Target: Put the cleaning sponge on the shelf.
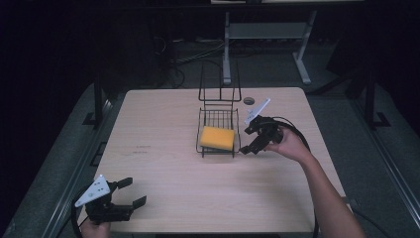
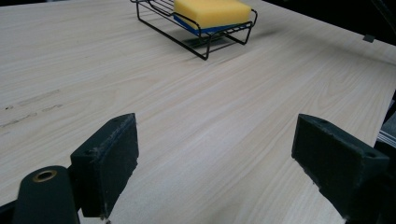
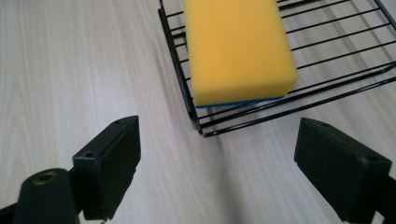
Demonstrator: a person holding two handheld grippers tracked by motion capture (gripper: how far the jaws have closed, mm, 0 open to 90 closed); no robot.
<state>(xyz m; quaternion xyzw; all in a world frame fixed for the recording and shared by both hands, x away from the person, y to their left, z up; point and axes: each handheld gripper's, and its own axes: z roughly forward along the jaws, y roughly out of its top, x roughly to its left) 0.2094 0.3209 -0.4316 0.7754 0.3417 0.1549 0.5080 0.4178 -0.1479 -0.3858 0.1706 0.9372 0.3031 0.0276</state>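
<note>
High view, risk: the right gripper [image 1: 253, 138] sits just beside the near right corner of the wire rack [image 1: 205, 148]; a sideways nudge, I judge, could catch a wire and drag the light rack across the table [image 1: 163, 163].
High view, right gripper: jaws apart, holding nothing; whether a jaw tip touches the rack I cannot tell.
High view, left gripper [image 1: 130, 191]: jaws apart, empty, at the table's near left corner; the rack lies well apart, ahead and to its right.
Left gripper view, sponge: the yellow sponge [image 2: 212, 11] lies flat in the rack [image 2: 205, 44], far ahead of the spread jaws, with bare wood between them.
Right gripper view, risk: the rack corner [image 3: 201, 127] lies just ahead between the wide-open jaws; closing here would likely pinch wire, not the sponge [image 3: 238, 49].
Right gripper view, sponge: it rests in the rack, beyond the jaw tips, blue underside showing at its near edge.
</note>
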